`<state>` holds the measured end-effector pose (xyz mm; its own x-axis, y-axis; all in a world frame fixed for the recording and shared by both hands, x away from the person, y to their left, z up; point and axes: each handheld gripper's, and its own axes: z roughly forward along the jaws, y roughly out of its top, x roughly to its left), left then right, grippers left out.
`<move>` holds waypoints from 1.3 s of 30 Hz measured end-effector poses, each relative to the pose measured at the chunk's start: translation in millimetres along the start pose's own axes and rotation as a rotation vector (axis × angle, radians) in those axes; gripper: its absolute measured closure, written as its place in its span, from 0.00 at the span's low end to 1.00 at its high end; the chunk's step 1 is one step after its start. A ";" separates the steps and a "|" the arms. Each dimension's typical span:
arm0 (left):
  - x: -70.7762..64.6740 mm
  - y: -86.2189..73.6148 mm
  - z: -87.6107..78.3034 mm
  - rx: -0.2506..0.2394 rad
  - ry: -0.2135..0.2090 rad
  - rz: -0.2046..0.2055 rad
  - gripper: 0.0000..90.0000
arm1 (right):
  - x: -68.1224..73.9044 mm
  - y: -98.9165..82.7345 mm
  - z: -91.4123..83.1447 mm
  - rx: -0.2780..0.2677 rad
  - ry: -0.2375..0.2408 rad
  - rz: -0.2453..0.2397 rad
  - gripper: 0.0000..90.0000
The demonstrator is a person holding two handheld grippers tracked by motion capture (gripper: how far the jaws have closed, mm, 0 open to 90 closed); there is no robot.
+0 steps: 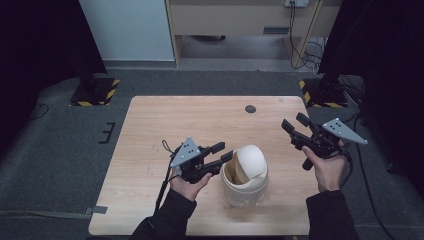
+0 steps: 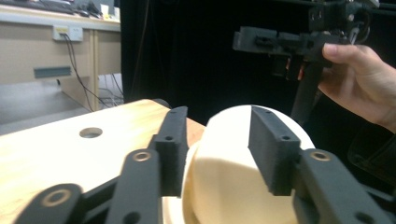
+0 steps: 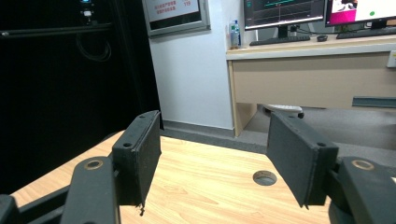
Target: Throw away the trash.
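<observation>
Early stage, by the look of it: left gripper (image 1: 226,152) released, jaws parted either side of the domed lid of the cream bin (image 1: 246,172) without pressing on it; grasp not yet made. Right gripper (image 1: 292,124) open and empty, well off to the bin's far side, above the table (image 1: 165,115) edge. Plenty of bare tabletop ahead of both; near edge close behind the bin.

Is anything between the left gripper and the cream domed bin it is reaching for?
Nothing visible. The left gripper is open, its fingers on either side of the swing lid of the cream domed plastic bin, with no other thing in the gap. The right gripper is held apart near the light wooden table's right edge.
</observation>
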<state>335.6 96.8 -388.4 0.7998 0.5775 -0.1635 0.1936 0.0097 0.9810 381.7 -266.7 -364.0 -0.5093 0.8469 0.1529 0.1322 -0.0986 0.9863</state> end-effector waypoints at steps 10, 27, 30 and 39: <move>31.7 3.2 -46.9 0.051 0.098 0.021 0.45 | -7.9 -9.2 3.5 0.039 -0.047 0.009 0.30; 105.7 -73.4 -102.0 0.301 0.351 -0.113 0.22 | -38.7 -64.3 18.2 0.268 -0.150 0.036 0.20; 120.5 -87.0 -104.3 0.381 0.400 -0.133 0.20 | -44.7 -76.1 19.8 0.309 -0.163 0.029 0.20; 150.8 -103.4 -116.1 0.470 0.498 -0.164 0.18 | -63.2 -126.6 25.6 0.484 -0.192 0.013 0.15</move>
<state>370.3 277.6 -502.4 0.4055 0.9050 -0.1283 0.6039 -0.1600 0.7808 419.0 -294.3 -500.1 -0.3456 0.9324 0.1057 0.5390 0.1050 0.8358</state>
